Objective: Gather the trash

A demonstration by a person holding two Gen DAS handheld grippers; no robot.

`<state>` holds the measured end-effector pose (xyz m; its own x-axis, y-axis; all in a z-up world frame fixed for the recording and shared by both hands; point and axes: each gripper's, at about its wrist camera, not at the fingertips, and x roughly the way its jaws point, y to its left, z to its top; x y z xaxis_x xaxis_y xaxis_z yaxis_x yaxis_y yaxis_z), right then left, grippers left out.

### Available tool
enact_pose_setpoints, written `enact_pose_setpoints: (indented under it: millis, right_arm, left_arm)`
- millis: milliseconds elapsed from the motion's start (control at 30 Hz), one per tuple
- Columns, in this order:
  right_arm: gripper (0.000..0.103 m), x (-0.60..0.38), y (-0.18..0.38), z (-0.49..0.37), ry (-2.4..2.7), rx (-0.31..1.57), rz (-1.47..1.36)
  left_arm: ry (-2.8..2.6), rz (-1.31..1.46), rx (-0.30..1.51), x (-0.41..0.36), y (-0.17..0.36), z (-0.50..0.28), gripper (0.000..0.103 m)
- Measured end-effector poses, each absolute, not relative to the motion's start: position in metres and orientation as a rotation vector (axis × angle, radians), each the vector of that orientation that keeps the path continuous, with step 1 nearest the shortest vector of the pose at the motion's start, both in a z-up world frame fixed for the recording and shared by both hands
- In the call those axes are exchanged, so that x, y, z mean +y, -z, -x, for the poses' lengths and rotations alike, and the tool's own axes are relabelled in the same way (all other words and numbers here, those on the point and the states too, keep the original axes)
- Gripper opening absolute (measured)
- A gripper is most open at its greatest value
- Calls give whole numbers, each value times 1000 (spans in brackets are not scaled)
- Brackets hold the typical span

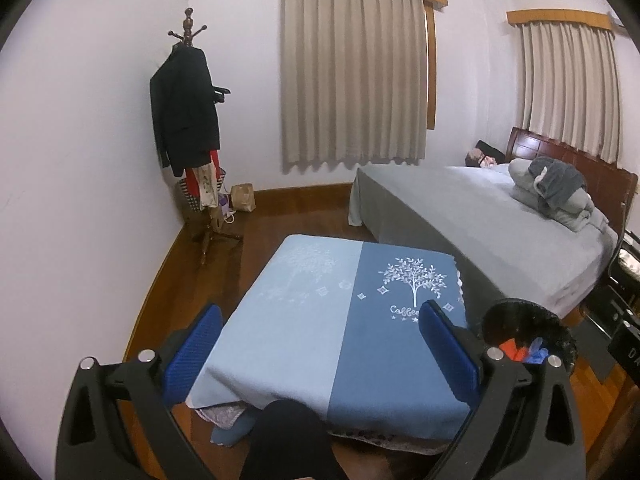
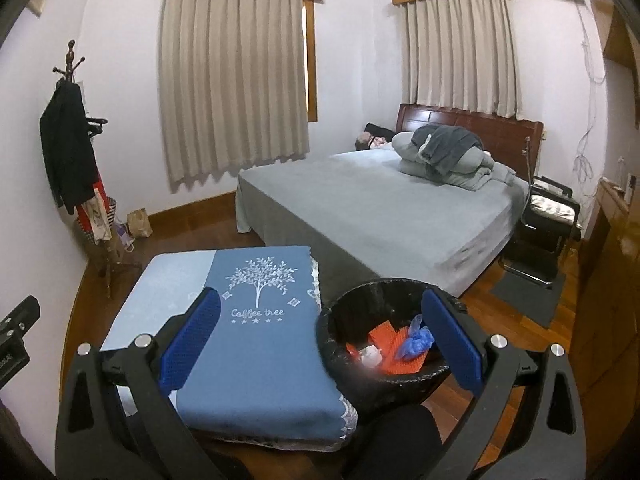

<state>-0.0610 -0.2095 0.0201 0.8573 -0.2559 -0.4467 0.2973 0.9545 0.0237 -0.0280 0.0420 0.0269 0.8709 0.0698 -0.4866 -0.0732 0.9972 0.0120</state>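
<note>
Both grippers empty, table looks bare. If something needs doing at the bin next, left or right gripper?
Right, probably. The right gripper is open with the trash bin directly ahead, between its fingers. The left gripper, also open, faces the blue tablecloth; the bin sits off to its right.

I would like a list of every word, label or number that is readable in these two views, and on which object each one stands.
"Coffee tree": white script under the white tree print, on the dark blue half of the cloth covering the low table; the left wrist view shows only "Coffee", cut off by a finger.
Light blue half: faint tree print, no readable words.
Black object at the left wrist view's right edge: pale characters, cut off, unreadable.
</note>
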Motion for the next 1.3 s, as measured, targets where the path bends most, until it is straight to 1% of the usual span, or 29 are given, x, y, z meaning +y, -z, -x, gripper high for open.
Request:
enact_pose_setpoints:
  millis: [333, 1300]
  right_arm:
    - [98, -207, -24, 71, 323, 427, -88]
    - [98, -215, -17, 68, 376, 436, -100]
  left_arm:
    - [-65, 2, 457, 33, -37, 40, 97]
    - [-44, 13, 482, 27, -30, 34, 97]
